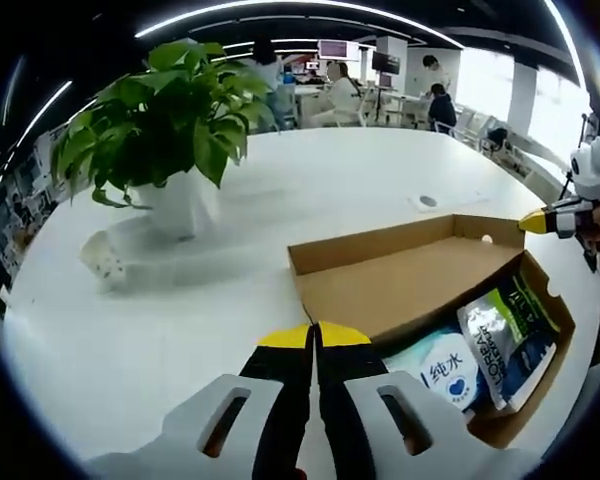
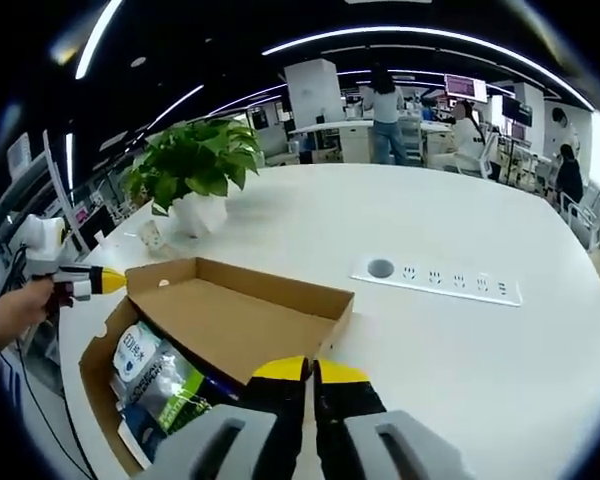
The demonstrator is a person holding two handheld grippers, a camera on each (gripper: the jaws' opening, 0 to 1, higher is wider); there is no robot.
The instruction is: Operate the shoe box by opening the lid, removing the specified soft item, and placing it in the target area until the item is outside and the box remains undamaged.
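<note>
Shoe box [image 1: 410, 290] sits open on white table [image 1: 310, 190], lid flap [image 2: 230, 315] tilted back, soft packs [image 1: 480, 350] lying inside at its open end. Your left gripper [image 1: 314, 335]: yellow tips pressed together, nothing between, just short of lid. Your right gripper [image 2: 310, 370]: jaws likewise together at box's near edge. Potted plant [image 1: 170, 120] beyond box; small cup, possibly, beside pot. Power strip [image 2: 435, 280] to box's right.

Matt cardboard shoe box [image 1: 400, 290], glossy packets [image 1: 505, 335]
</note>
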